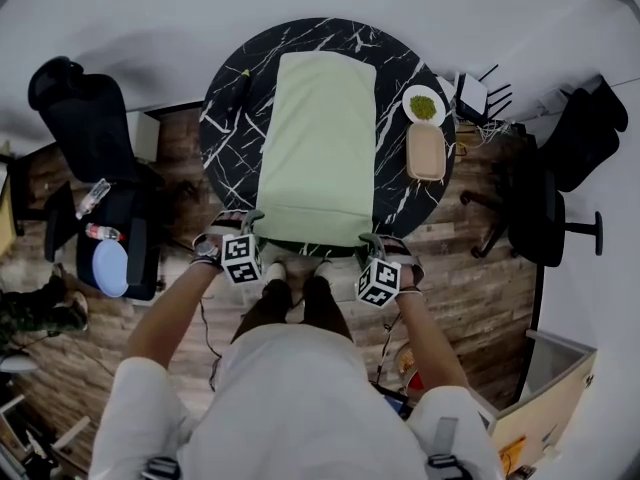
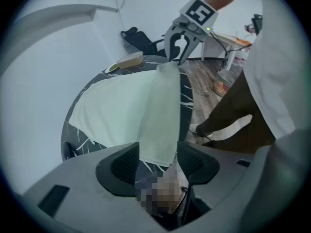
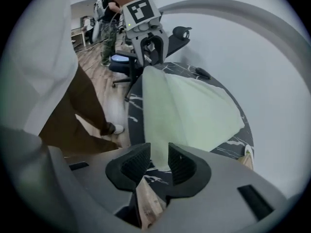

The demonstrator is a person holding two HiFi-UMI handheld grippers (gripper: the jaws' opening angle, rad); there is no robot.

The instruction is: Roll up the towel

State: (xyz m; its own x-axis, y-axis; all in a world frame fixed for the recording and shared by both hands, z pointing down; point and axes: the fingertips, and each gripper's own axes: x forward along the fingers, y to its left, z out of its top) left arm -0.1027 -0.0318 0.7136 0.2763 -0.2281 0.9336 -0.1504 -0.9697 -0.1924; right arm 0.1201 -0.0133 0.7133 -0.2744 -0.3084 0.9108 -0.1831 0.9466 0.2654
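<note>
- On the far left, a black office chair [image 1: 85, 118] stands well apart from the round black table with white marble lines [image 1: 222, 108]. That leaves us room to stand close to the near rim.
- Our left gripper [image 1: 249, 220] points down at the near left corner of the pale green cloth towel [image 1: 320, 128]. Its jaws are wide apart. The towel's edge sits between them, but the pads do not squeeze it, so we think the towel is loose on this side.
- The towel lies flat and long on the middle of the table, with a short end toward us. We think it lies that way so the roll can start at our end and go away from us.
- A strip along the near end runs from one gripper to the other. We cannot tell if it is a first fold or just hangs over the rim.
- Our right gripper [image 1: 372, 240] is at the near right corner. Its jaws are a little apart, less than the left ones. The towel's edge is in the gap, with no squeeze that we can see. One gripper at each corner should keep the roll straight.
- By the right rim sit a small white bowl with green bits [image 1: 424, 105] and a tan flat board with round corners [image 1: 426, 151]. They are near the towel but not on it, so they are out of the roll's way.
</note>
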